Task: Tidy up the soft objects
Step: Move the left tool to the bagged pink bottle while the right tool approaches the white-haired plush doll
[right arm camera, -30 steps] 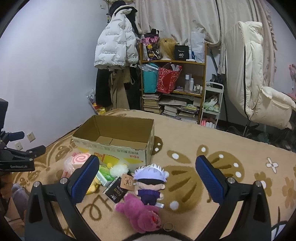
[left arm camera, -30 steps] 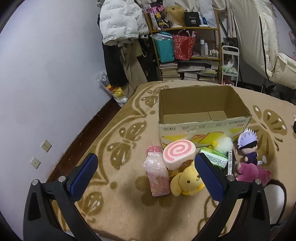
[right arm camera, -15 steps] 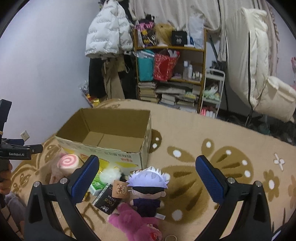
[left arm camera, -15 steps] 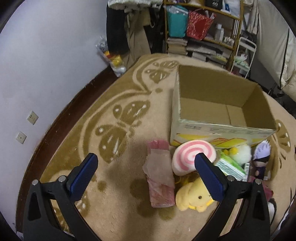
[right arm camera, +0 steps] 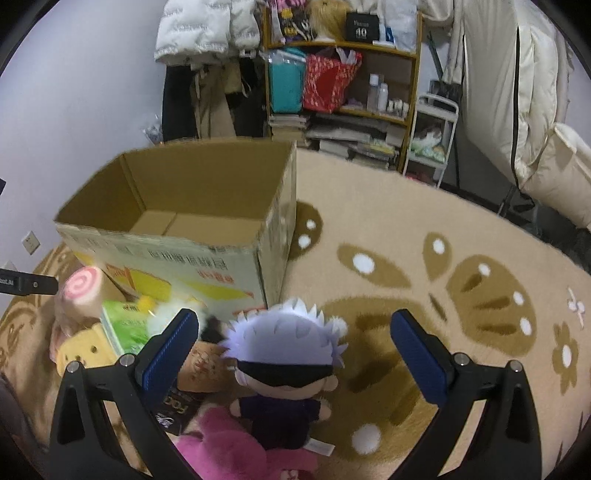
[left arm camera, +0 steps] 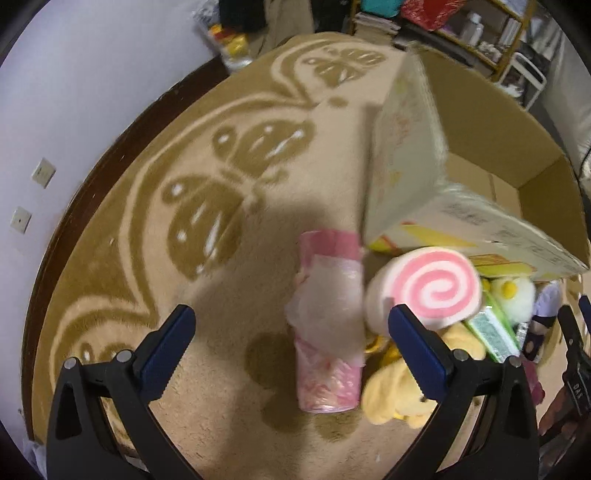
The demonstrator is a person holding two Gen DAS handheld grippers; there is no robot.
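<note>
An open cardboard box [left arm camera: 476, 122] [right arm camera: 207, 184] stands empty on the rug. Soft toys lie at its front. My left gripper [left arm camera: 291, 350] is open above a pink plastic-wrapped pack [left arm camera: 327, 325], with a pink swirl roll plush [left arm camera: 424, 291] and a yellow plush [left arm camera: 399, 387] at its right finger. My right gripper [right arm camera: 295, 350] is open above a white-haired blindfolded doll [right arm camera: 284, 354]. A magenta plush [right arm camera: 236, 446] lies below the doll. The swirl roll [right arm camera: 79, 291], yellow plush [right arm camera: 83, 349] and a green pack [right arm camera: 125, 325] show at the left.
A beige butterfly-patterned rug [left arm camera: 184, 184] [right arm camera: 443, 277] covers the floor. A bookshelf [right arm camera: 343, 74] with bags and books, hanging coats [right arm camera: 207, 33] and a cream chair [right arm camera: 535, 110] stand behind the box. The wall [left arm camera: 55, 92] is close on the left.
Both grippers have come down and forward toward the toys. The left one has moved over the pink pack, the right one over the white-haired doll. Both stay open.
</note>
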